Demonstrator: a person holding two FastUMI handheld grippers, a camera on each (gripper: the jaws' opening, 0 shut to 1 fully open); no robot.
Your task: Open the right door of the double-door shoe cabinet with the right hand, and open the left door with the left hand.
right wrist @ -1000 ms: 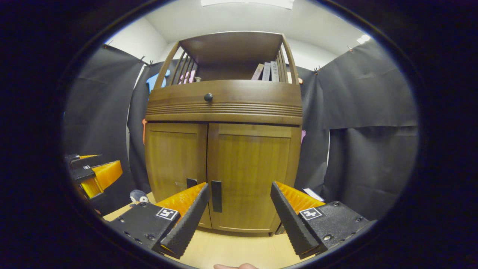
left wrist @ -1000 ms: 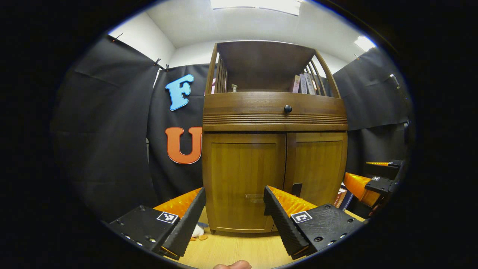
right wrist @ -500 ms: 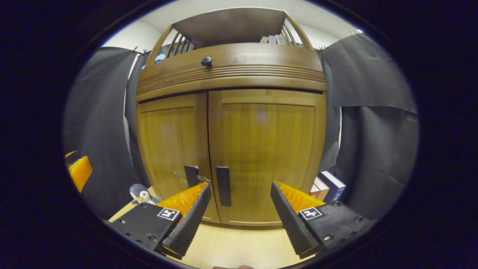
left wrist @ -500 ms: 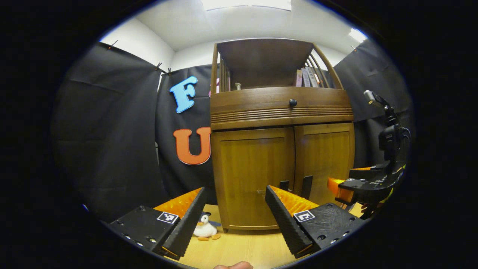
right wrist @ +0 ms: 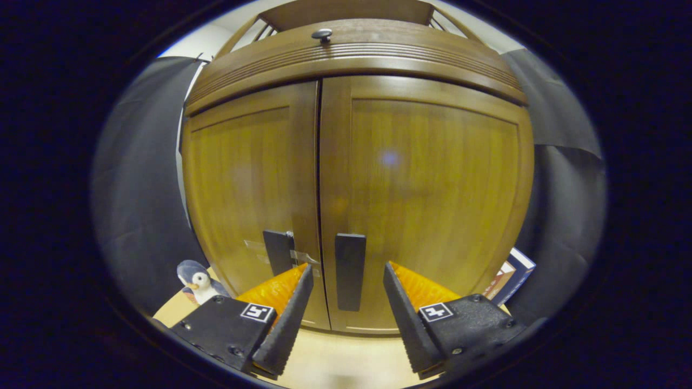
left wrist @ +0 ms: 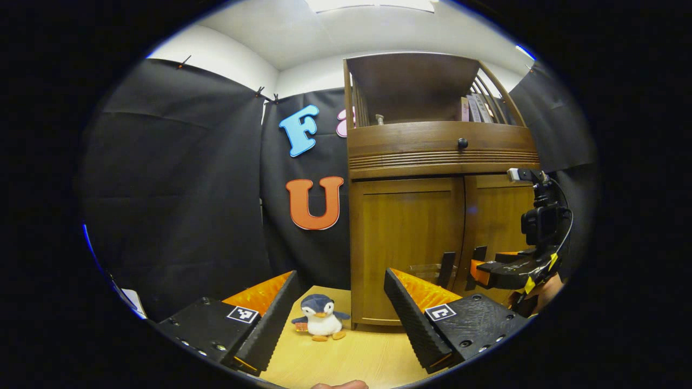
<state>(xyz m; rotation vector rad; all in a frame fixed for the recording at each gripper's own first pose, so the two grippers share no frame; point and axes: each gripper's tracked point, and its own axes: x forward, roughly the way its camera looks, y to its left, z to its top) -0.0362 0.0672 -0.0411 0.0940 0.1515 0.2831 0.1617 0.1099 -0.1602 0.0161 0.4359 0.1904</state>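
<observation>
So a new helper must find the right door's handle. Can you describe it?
Start at the wooden shoe cabinet with two closed doors. Two dark vertical bars flank its centre seam; the right door's handle is the longer one, right of the seam, between the right gripper's open fingers.

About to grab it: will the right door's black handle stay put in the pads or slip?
The right door handle looks like a rigid, flat-sided bar, so probably a firm grip. Its finish seems smooth; it might slip slightly. The right gripper is open around it.
</observation>
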